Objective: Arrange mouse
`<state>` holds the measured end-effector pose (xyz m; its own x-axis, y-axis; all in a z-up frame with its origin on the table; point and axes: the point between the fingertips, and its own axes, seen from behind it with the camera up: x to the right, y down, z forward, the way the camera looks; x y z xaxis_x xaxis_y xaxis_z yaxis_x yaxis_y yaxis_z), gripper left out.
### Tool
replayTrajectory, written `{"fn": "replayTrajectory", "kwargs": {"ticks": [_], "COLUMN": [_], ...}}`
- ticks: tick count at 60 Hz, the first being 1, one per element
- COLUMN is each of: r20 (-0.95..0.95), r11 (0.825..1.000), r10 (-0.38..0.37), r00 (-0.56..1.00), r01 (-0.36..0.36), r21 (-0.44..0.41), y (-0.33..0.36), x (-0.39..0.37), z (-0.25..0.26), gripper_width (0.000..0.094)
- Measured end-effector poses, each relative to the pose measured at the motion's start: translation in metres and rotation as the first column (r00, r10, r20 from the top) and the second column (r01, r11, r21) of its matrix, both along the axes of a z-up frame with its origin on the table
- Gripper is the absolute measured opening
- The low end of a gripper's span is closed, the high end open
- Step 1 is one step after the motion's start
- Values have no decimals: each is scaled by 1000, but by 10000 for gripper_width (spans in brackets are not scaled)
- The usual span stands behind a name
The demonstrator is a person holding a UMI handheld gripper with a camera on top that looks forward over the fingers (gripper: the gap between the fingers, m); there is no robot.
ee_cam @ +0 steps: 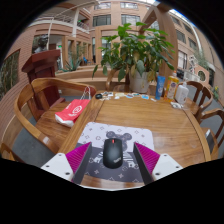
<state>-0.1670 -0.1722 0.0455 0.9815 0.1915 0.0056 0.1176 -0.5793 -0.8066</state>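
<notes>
Ahead of our tool (112,170) we see the wooden worktop (150,120), stretching far beyond the fingers toward a potted plant (135,45). Just ahead of the tool lies a patterned mouse mat (135,135), and the black mouse (113,152) rests on its near part. The mouse sits between the pink pads (77,160), which stand apart with a gap on either side. Its long axis runs straight along the fingers, so we judge that closing should catch its flanks.
</notes>
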Motion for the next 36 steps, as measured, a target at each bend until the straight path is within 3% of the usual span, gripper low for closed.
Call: {"fn": "replayTrajectory", "kwargs": {"ticks": [18,36], "r20": [-13,15], "r11": [997,995], "r10": [-59,-44], "r00": [998,999], "r01": [59,42], "r21": [51,93], "y": [-101,-154], "x": [16,22], "z": [69,89], "gripper_width": [861,863]}}
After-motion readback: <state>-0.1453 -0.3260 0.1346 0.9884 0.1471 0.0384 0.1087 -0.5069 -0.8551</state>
